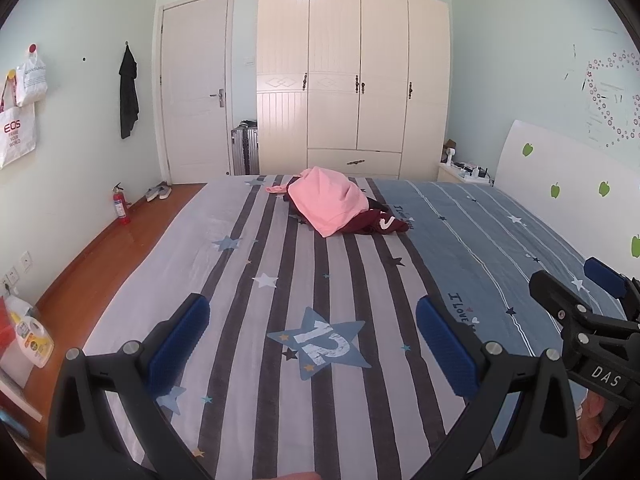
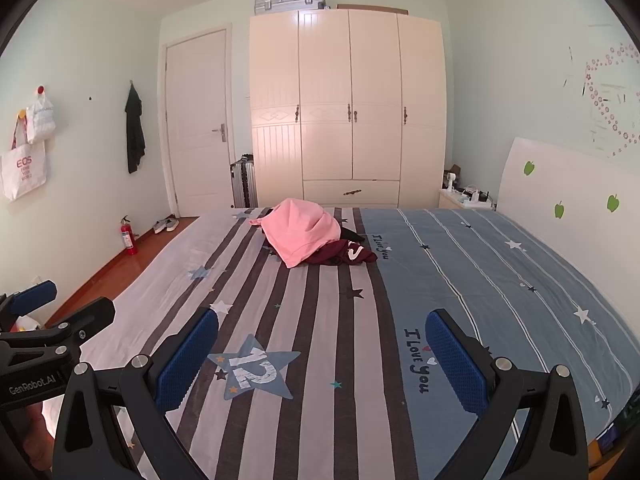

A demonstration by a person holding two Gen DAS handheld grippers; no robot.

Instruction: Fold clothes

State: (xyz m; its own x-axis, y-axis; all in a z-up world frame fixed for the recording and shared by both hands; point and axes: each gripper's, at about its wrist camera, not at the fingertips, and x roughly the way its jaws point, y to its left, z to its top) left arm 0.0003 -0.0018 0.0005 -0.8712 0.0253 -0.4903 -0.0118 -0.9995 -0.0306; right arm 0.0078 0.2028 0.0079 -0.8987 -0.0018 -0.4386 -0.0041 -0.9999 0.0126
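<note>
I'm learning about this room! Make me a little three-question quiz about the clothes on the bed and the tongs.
1. True or false: the pink garment lies on top of the dark red garment.
2. Which is right? A: both tongs are open with nothing between their pads. B: the left tongs grip the pink garment. C: the right tongs grip the sheet.
3. Fill in: the big star printed on the bed sheet carries the number ____.

Key: 1 true; 2 A; 3 twelve.
</note>
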